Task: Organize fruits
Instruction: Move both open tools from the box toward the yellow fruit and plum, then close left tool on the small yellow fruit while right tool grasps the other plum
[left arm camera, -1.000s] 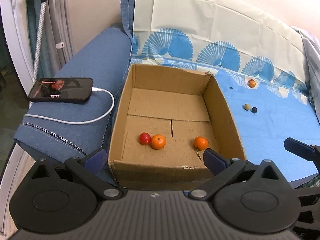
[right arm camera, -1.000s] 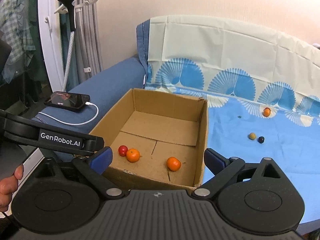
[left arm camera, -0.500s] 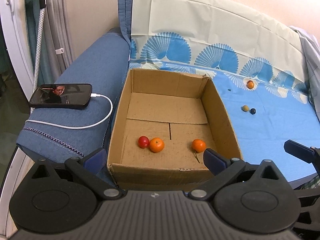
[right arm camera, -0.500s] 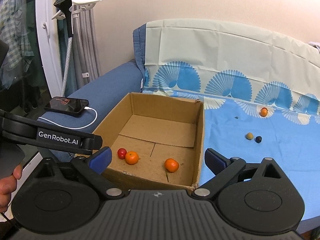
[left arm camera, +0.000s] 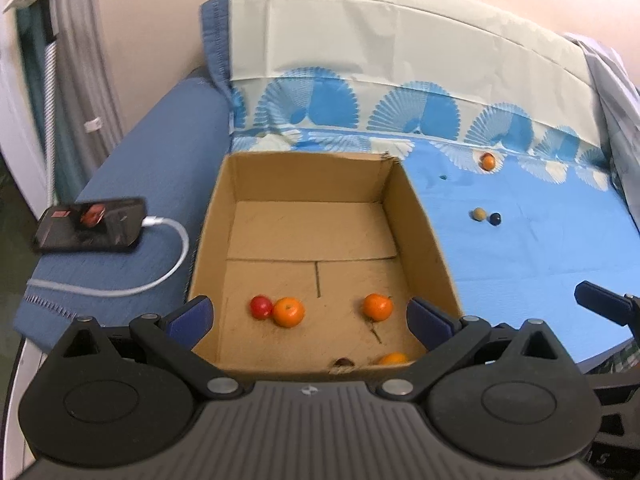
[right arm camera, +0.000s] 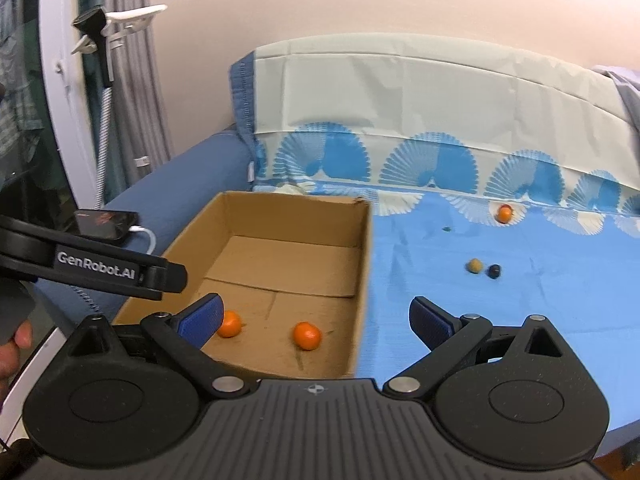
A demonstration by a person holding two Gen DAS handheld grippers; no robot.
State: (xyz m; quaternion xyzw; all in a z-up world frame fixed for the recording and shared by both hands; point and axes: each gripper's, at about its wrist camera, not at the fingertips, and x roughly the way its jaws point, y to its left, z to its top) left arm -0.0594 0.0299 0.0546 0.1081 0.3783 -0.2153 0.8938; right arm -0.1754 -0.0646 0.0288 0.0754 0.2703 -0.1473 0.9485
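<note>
Three loose fruits, an orange one [right arm camera: 504,213], a tan one [right arm camera: 474,266] and a dark one [right arm camera: 494,271], lie on the blue sheet [right arm camera: 520,320] right of the cardboard box [right arm camera: 362,280], ahead-right of the empty, spread right gripper [right arm camera: 316,318], nearer than the equally spread left gripper [left arm camera: 310,314].

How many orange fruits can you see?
4, maybe more hidden. Three in the cardboard box: one beside a red fruit, one right, one by the near wall. One on the blue sheet.
</note>
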